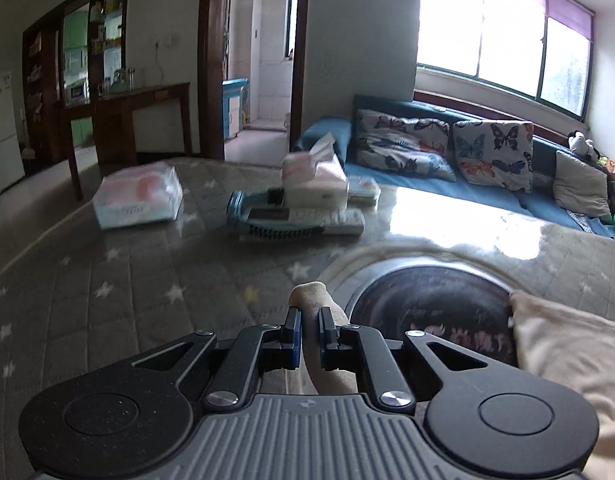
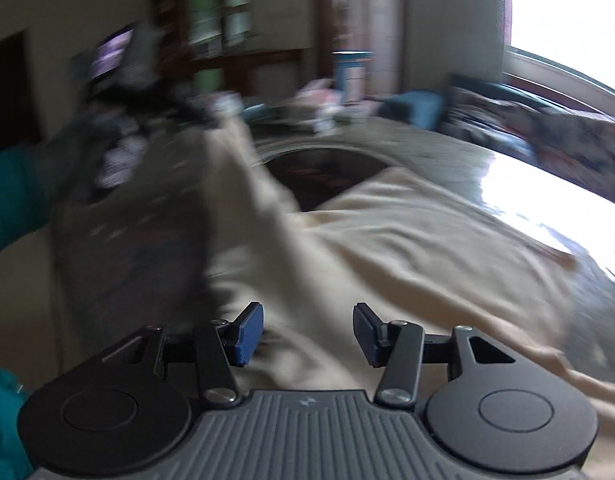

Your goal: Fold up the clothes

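1. My right view is smeared with blur; the far things there are only colour patches, and the teal mass (image 2: pixel 7 196) at the left edge I cannot identify.
2. My left fingers (image 1: pixel 308 326) are nearly closed, pinching a rolled fold of the cream garment (image 1: pixel 563 356); the fold pokes up past the blue pads (image 1: pixel 294 330), and the housing hides where it runs below.
3. My right fingers (image 2: pixel 308 334) stand wide apart with nothing between them, just above the garment.
4. The garment lies rumpled across the near worktop (image 1: pixel 107 280), one part drawn up to the left in the right view, and it covers part of a dark round inset (image 1: pixel 431 304).
5. On the far worktop a blue tray (image 1: pixel 243 224) holds what look like remotes; I cannot count them.
6. Two tissue packs: one (image 1: pixel 137 200) beside the tray, one (image 1: pixel 313 176) behind it.
7. Two butterfly cushions (image 1: pixel 403 144) and one plain one (image 1: pixel 579 188) sit on the sofa (image 1: pixel 487 196).
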Demonstrator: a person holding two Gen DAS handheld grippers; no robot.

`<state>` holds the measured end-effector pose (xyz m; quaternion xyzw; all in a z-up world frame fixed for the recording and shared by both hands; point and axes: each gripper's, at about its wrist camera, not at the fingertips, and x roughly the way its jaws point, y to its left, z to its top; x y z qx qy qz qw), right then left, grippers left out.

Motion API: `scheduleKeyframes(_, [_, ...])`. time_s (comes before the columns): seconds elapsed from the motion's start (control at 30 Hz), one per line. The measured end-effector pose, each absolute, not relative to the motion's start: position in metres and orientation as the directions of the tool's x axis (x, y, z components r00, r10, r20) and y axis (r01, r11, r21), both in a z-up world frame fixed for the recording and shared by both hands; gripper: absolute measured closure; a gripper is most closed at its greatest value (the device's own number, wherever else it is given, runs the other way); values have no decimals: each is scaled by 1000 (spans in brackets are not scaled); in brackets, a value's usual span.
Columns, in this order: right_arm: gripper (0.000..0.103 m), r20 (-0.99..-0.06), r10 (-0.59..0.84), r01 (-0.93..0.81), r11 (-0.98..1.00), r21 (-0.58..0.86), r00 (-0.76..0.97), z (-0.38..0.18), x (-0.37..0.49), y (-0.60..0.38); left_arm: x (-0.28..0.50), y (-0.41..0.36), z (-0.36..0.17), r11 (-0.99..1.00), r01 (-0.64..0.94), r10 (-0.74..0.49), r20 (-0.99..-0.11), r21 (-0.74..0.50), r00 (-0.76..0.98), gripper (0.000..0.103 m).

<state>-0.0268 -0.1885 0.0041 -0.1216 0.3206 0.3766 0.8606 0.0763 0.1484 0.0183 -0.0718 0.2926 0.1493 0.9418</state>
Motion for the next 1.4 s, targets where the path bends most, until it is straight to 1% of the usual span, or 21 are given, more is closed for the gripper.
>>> scheduleKeyframes(0.07, [53, -658, 598, -782, 623, 23, 457, 1, -38, -171, 75, 149, 15, 944, -328, 241, -580, -48, 778, 94])
scheduleKeyframes(0.17, [63, -687, 568, -787, 617, -9, 453, -10, -44, -155, 70, 151, 12, 941, -335, 243, -585, -53, 774, 94])
scheduleKeyframes(0.2, [80, -693, 561, -783, 623, -7, 453, -13, -44, -153, 67, 152, 13, 940, -336, 241, -582, -58, 777, 94])
scheduleKeyframes(0.23, [88, -694, 559, -778, 628, -2, 453, -13, -43, -153, 64, 153, 14, 940, -336, 239, -580, -64, 779, 94])
scheduleKeyframes(0.27, [91, -696, 559, -776, 631, 4, 452, -13, -43, -154, 61, 155, 15, 940, -334, 237, -575, -69, 783, 94])
scheduleKeyframes(0.3, [97, -696, 562, -779, 627, 7, 446, -11, -45, -156, 57, 155, 17, 941, -331, 234, -568, -72, 789, 94])
scheduleKeyframes(0.4, [97, -699, 588, -803, 595, 32, 407, -2, -52, -165, 46, 158, 20, 943, -323, 229, -558, -75, 798, 93])
scheduleKeyframes(0.53, [96, -738, 588, -847, 529, 40, 332, -3, -61, -172, 42, 163, 4, 940, -337, 238, -616, -48, 751, 89])
scheduleKeyframes(0.6, [93, -734, 589, -849, 528, 31, 340, -4, -64, -175, 38, 165, -2, 935, -352, 252, -633, -36, 732, 81])
scheduleKeyframes(0.67, [92, -731, 603, -845, 530, 69, 319, 0, -62, -180, 34, 168, -4, 929, -369, 274, -631, -19, 725, 64])
scheduleKeyframes(0.77, [83, -697, 633, -821, 560, 112, 337, 16, -51, -195, 31, 172, -1, 920, -393, 311, -620, 5, 720, 59])
scheduleKeyframes(0.8, [77, -685, 639, -811, 572, 120, 350, 22, -46, -200, 30, 171, 1, 922, -387, 304, -618, 0, 725, 57])
scheduleKeyframes(0.87, [71, -667, 621, -772, 627, 107, 411, 28, -32, -210, 28, 166, 6, 931, -365, 283, -610, -10, 740, 48])
scheduleKeyframes(0.9, [67, -657, 604, -743, 662, 99, 451, 31, -22, -217, 28, 161, 8, 938, -346, 267, -606, -15, 750, 47])
scheduleKeyframes(1.0, [66, -641, 534, -636, 766, 92, 551, 33, 11, -238, 29, 138, 13, 966, -255, 183, -602, -35, 777, 43])
scheduleKeyframes(1.07, [66, -636, 479, -555, 826, 94, 605, 32, 33, -253, 29, 119, 15, 982, -184, 115, -604, -53, 788, 32])
scheduleKeyframes(1.1, [66, -635, 454, -515, 851, 101, 625, 30, 44, -261, 29, 109, 15, 988, -144, 80, -604, -59, 793, 28])
scheduleKeyframes(1.17, [66, -631, 409, -444, 889, 113, 659, 25, 66, -274, 29, 86, 16, 996, -61, 8, -601, -67, 800, 12])
scheduleKeyframes(1.23, [65, -633, 384, -402, 907, 123, 673, 21, 84, -282, 28, 65, 15, 997, 8, -56, -599, -82, 799, 4])
scheduleKeyframes(1.3, [65, -639, 352, -358, 925, 126, 684, 14, 107, -290, 29, 45, 10, 994, 68, -109, -609, -90, 786, 3])
scheduleKeyframes(1.4, [65, -660, 324, -325, 937, 127, 678, 3, 135, -296, 30, 22, 2, 990, 122, -143, -630, -77, 763, 1])
